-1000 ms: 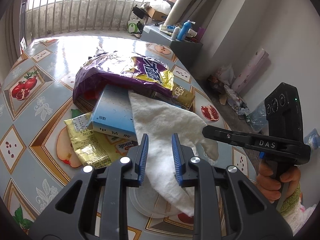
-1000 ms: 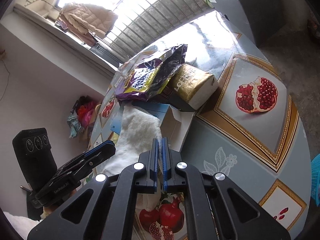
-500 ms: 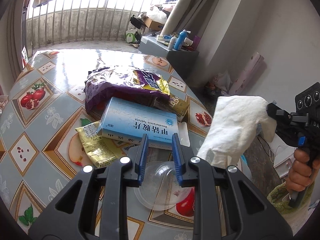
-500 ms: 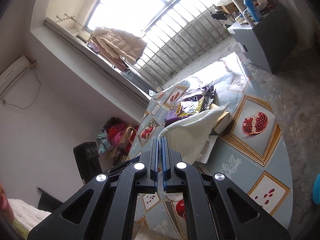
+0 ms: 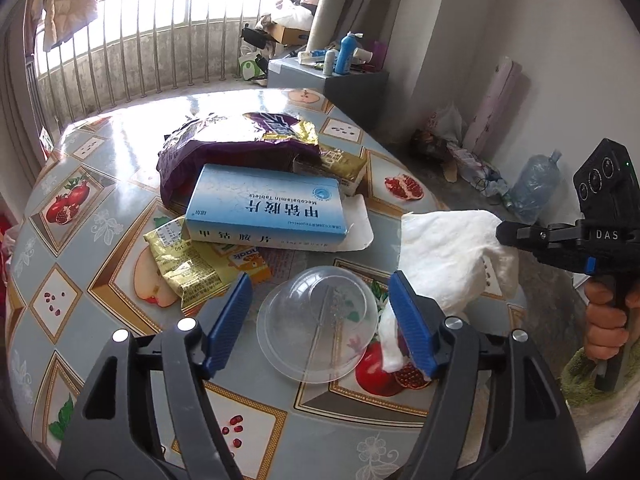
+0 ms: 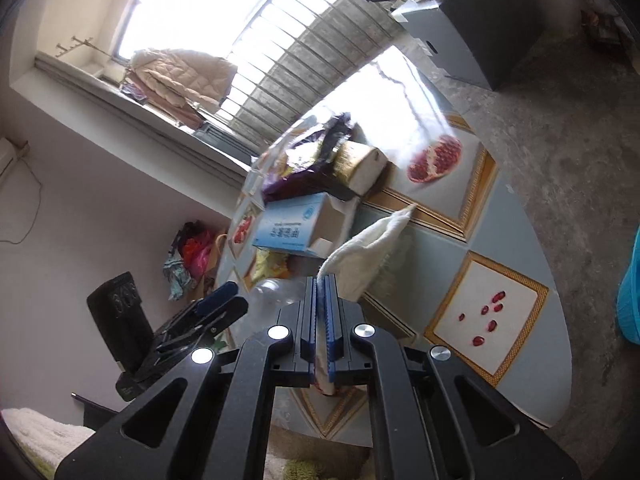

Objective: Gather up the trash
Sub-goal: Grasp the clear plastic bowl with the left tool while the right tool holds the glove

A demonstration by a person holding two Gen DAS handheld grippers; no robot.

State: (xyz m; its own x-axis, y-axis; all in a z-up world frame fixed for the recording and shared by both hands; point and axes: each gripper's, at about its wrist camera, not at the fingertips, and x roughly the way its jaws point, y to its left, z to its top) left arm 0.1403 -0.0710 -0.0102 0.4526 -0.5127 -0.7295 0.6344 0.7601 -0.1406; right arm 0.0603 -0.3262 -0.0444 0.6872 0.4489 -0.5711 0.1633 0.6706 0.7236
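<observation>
White tissue: we see the white tissue (image 5: 448, 256) clamped by one edge in the right gripper (image 6: 321, 320), hanging above the near edge of the desk (image 5: 100, 152), just right of the clear lid.
Right jaws: pressed tight together, with the tissue pinched between the blue pads.
Left jaws: the left gripper (image 5: 320, 320) stands wide apart, having just been opening; nothing is gripped between the pads.
Clear lid: the clear domed lid (image 5: 318, 324) rests on the desk, showing in the gap between our left jaws but apart from both pads.
Tissue against left jaws: a lower fold hangs just beside the right-hand pad; we cannot tell if it touches.
Blue box: the blue tablet box (image 5: 266, 212) lies beyond the clear lid.
Yellow wrapper: the yellow wrapper (image 5: 180, 256) lies left of the lid, partly under the box.
Purple bag: the purple bag (image 5: 236, 144) lies behind the box, farther from the lid.
</observation>
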